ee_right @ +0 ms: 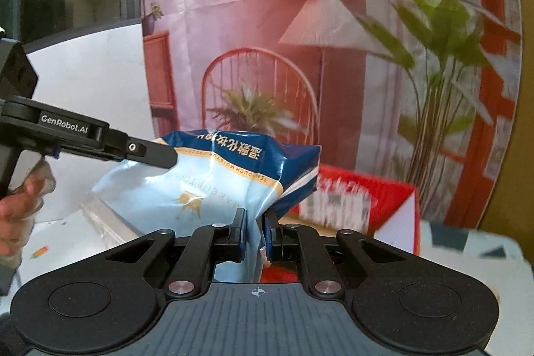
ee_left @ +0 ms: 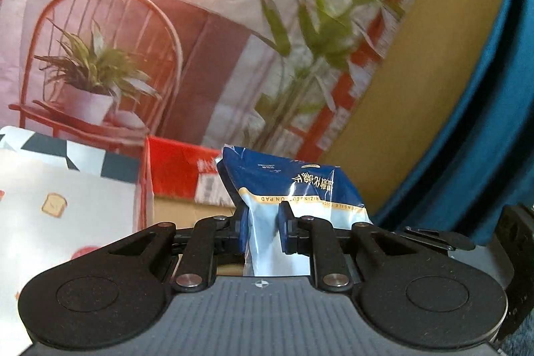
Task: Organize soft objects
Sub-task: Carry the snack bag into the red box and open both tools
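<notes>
- Nearest on the left side, the left gripper has its two blue-padded fingers clamped on the pale lower part of a blue and white pack of cotton pads; the soft plastic puckers where the pads press in.
- The right gripper is pinched tight on the same pack, its fingers nearly meeting over a crumpled fold at the pack's edge.
- From the right-hand camera, the left gripper reaches in from the side and grips the pack's far corner, so the pack hangs stretched between the two tools, clear of the surface below.
- A bare hand wraps the left tool's handle at the edge of that view.
- Just beyond the pack sits a red box, with a brown cardboard box seen under it from the left camera.
- Beside them lies a white cloth printed with toast slices, against a piece with dark geometric shapes.
- Farther back hangs a backdrop showing a red chair, a potted plant, a floor lamp and tall green leaves.
- To one side of it are a yellow wall and a teal curtain.
</notes>
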`<state>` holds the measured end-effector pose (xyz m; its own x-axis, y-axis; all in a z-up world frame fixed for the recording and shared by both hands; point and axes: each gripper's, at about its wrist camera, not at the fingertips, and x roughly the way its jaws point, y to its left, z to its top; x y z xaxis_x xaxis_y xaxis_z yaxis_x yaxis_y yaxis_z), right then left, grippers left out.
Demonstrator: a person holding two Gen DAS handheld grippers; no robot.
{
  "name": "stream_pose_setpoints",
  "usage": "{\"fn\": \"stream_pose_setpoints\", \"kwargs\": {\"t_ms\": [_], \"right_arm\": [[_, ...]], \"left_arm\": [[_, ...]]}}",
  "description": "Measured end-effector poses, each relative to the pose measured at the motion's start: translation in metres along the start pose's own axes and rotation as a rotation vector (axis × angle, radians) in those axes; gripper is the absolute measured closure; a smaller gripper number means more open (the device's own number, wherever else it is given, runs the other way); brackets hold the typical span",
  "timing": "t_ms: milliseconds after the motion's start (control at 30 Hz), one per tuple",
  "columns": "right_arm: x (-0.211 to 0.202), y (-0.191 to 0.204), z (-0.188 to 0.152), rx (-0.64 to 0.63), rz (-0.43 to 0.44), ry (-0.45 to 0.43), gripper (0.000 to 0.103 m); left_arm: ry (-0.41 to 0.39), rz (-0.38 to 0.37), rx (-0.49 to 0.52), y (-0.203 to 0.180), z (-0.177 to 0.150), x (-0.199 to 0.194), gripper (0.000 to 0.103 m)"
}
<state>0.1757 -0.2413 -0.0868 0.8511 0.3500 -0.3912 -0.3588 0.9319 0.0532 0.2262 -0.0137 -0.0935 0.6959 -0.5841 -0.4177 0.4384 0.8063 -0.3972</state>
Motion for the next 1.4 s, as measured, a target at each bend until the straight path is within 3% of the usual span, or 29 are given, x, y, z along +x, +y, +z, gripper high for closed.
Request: {"fn": "stream_pose_setpoints", "kwargs": {"t_ms": [367, 733, 833, 967, 1033, 1100, 1233, 1400], "right_arm": [[0.091, -0.033, 0.016, -0.045, -0.110, 0.052, 0.093], [0.145, -0.053, -0.007, 0.056, -0.124, 0.245, 0.093], [0.152, -0.054, -0.011, 0.085, -0.130, 0.299, 0.092], [0.156, -0.054, -0.016, 0.112, -0.151, 0.343, 0.088], [0.155, -0.053, -0.018, 0.105, -0.171, 0.345, 0.077], [0.150, -0.051, -0.019, 0.103, -0.186, 0.340, 0.076], [0.130, -0.052, -0.016, 0.120, -0.170, 0.303, 0.062], [0.090, -0.043, -0.016, 0.128, -0.134, 0.240, 0.062]], "left_arm": [[0.048, 0.112, -0.007, 0.029, 0.021, 0.080, 0.083], [0.190, 0.184, 0.077, 0.043, 0.009, 0.133, 0.080], [0.214, 0.198, 0.105, 0.043, 0.006, 0.137, 0.073], [0.208, 0.213, 0.127, 0.043, 0.005, 0.131, 0.049], [0.202, 0.217, 0.125, 0.042, 0.005, 0.124, 0.048], [0.198, 0.209, 0.112, 0.042, 0.005, 0.116, 0.048], [0.190, 0.187, 0.111, 0.038, 0.000, 0.096, 0.048], [0.181, 0.184, 0.118, 0.028, -0.015, 0.065, 0.048]]}}
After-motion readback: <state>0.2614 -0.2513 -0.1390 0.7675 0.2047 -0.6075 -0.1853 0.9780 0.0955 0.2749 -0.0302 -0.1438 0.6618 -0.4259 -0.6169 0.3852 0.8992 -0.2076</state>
